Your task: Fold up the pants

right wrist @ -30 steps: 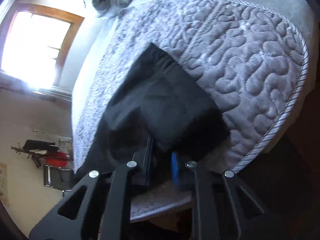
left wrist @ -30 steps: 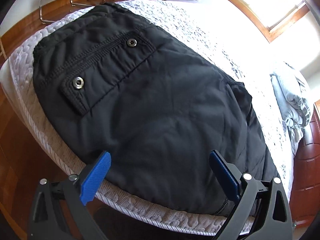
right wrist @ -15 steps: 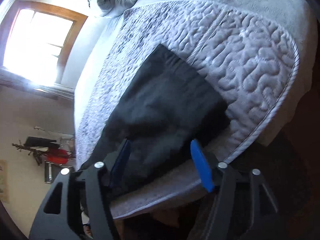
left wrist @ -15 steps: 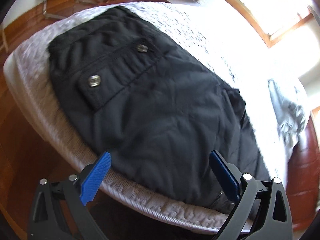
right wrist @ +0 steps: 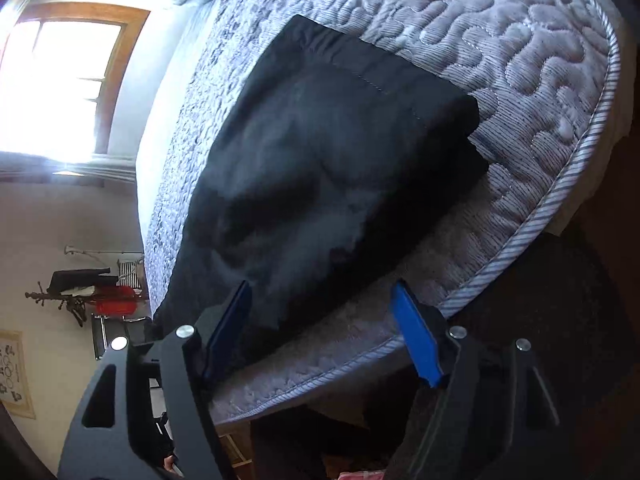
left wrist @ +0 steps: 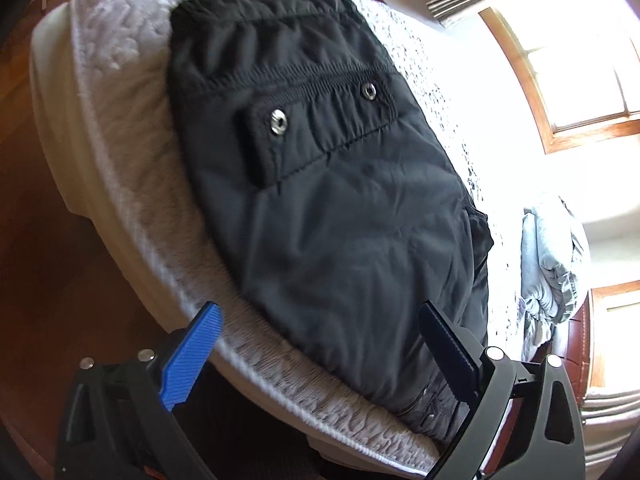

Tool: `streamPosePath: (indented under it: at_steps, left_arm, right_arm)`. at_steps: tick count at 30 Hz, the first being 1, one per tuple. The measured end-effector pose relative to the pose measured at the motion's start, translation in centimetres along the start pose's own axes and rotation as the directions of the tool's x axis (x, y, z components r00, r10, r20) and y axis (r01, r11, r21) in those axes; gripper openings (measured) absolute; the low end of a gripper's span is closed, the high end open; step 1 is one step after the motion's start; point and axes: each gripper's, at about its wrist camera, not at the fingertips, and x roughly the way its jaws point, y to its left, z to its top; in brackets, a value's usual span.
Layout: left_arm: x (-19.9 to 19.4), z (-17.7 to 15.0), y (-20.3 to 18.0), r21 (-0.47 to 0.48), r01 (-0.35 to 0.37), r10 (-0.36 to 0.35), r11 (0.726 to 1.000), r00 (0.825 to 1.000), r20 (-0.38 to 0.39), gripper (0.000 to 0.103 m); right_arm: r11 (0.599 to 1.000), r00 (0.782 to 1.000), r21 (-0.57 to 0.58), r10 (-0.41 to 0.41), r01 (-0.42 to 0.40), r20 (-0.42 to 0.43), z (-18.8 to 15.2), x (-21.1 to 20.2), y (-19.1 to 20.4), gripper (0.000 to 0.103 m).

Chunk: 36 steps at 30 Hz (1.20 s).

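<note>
Black pants (left wrist: 340,208) lie folded on the quilted mattress (left wrist: 120,152), with a snap-flap pocket (left wrist: 316,124) facing up. My left gripper (left wrist: 320,344) is open and empty, hovering over the pants' near edge at the mattress side. In the right wrist view the pants' leg end (right wrist: 328,168) lies flat near the mattress corner (right wrist: 560,92). My right gripper (right wrist: 324,320) is open and empty just above that end, touching nothing.
A crumpled grey blanket (left wrist: 556,264) lies at the far end of the bed. Wooden floor (left wrist: 52,220) runs beside the mattress. Bright windows (left wrist: 580,60) are beyond. A coat rack and chair (right wrist: 100,300) stand by the wall.
My right gripper opened, let go of the pants' leg end and pulled back. My left gripper drew back and swung, staying open. The pants lie still.
</note>
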Motion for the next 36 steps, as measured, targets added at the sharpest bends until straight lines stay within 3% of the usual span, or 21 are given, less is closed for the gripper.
streamPosePath:
  at_steps: [8,13,18,20,23,26,28,30,36]
  left_arm:
    - [2.0,1.0,-0.3,-0.057,0.03,-0.032,0.998,0.999,-0.039,0.099]
    - [2.8,1.7,0.4,-0.117,0.055,-0.062,0.992,0.997,-0.056,0.099]
    - [2.1,2.1,1.6,-0.21,0.144,-0.151,0.967,0.988,-0.014,0.099]
    - [1.4,2.3,1.1,-0.175,0.165,-0.166,0.971,0.986,0.009,0.094]
    - [1.1,2.8,0.4,-0.119,0.169,-0.169,0.978,0.986,0.012,0.088]
    - [1.7,3.3,0.3,-0.099,0.122,-0.122,0.988,0.992,0.002,0.061]
    - [1.9,3.4,0.2,-0.08,0.096,-0.096,0.992,0.995,0.006,0.038]
    - [1.8,3.4,0.2,-0.064,0.088,-0.087,0.994,0.996,0.01,0.022]
    - [2.4,2.6,-1.8,-0.016,0.15,-0.15,0.989,0.989,0.006,0.013]
  right_arm:
    - [0.999,1.0,0.047,0.001,-0.002,0.02,1.7,1.4,-0.7,0.076]
    - [1.0,0.999,-0.031,0.0,0.001,0.044,2.9,1.8,1.7,0.066]
    - [0.997,0.998,-0.051,-0.056,0.058,0.038,3.9,3.3,2.7,0.049]
    - [0.996,0.997,-0.065,-0.062,0.065,0.044,4.0,3.3,2.8,0.027]
    - [0.993,0.998,-0.109,-0.047,0.053,0.049,4.3,3.4,3.6,0.015]
    - [0.99,0.998,-0.137,-0.035,0.043,0.056,4.6,2.9,4.6,0.012]
    - [0.99,0.998,-0.14,-0.008,0.017,0.062,5.0,2.3,5.2,0.011]
    - [0.987,0.997,-0.161,0.011,0.001,0.075,5.7,1.6,6.0,0.011]
    - [0.975,0.991,-0.221,0.043,-0.015,0.125,8.1,-1.2,8.4,0.01]
